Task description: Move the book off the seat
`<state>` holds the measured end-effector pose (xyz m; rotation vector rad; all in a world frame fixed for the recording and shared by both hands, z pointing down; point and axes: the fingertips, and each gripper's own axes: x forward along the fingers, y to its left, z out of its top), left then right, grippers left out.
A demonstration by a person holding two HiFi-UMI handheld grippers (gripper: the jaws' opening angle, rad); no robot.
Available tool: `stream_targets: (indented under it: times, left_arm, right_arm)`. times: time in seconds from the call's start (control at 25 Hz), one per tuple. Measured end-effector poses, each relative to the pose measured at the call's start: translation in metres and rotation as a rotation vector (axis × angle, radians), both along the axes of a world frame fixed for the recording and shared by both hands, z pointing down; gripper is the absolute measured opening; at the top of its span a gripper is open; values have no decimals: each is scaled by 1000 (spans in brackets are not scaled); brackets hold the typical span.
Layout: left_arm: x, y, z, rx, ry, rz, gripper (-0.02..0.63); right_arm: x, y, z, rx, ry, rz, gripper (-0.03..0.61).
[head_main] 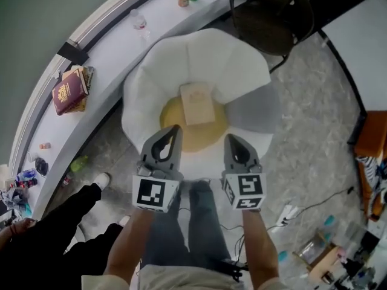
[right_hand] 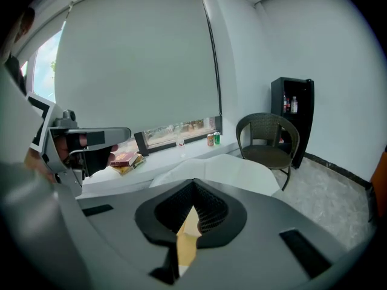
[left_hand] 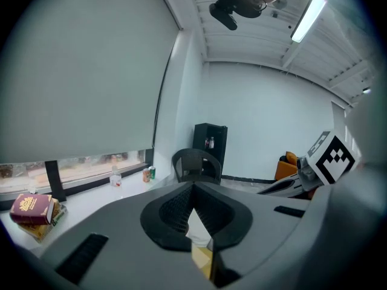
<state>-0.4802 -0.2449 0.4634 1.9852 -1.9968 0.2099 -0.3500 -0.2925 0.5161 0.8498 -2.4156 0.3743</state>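
In the head view, the book (head_main: 198, 103) is seen lying on the yellow cushion (head_main: 205, 135) of the white seat (head_main: 199, 59). It is just ahead of the left gripper (head_main: 175, 130) and the right gripper (head_main: 232, 139) and touched by neither. In the left gripper view, the left gripper (left_hand: 193, 186) is shown with its jaws pressed together, nothing held. In the right gripper view, the right gripper (right_hand: 193, 181) is likewise shown closed and empty.

A: How are the arms placed?
B: The left forearm (head_main: 129, 243) and right forearm (head_main: 261, 246) are bare and reach forward side by side.
A: And the grippers?
B: The left gripper (head_main: 176, 128) and right gripper (head_main: 231, 138) point ahead and somewhat down. They are near each other but apart, each with its marker cube facing up.
A: The jaws?
B: Both pairs are closed, with the tips meeting.
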Motion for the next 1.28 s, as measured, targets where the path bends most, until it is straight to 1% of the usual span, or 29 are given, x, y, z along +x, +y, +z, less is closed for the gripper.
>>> stream_targets:
  times: [0.16, 0.36, 0.64, 0.8, 0.96, 1.16, 1.24, 1.28]
  left_arm:
    - [6, -14, 51, -35, 8, -9, 6]
    - [4, -20, 114, -77, 15, -34, 6]
    - [-3, -24, 190, -106, 40, -64, 6]
    - [-3, -24, 235, -132, 51, -62, 6]
    - [-3, -25, 268, -147, 69, -73, 6]
    - [-8, -31, 288, -148, 78, -95, 6]
    - [-11, -34, 292, -146, 82, -103, 6]
    - [-12, -35, 294, -145, 82, -106, 6]
  right_arm:
    - [2, -17, 61, -53, 14, -5, -3]
    - [-1, -30, 140, -126, 29, -5, -3]
    - [-1, -45, 247, -262, 8, 65, -3]
    - [-2, -55, 302, -317, 10, 73, -3]
    - [-8, -72, 339, -357, 17, 66, -3]
    - [-24, -103, 368, -402, -13, 73, -3]
    - [-33, -114, 376, -419, -30, 62, 44]
    - [-38, -118, 380, -426, -36, 54, 51]
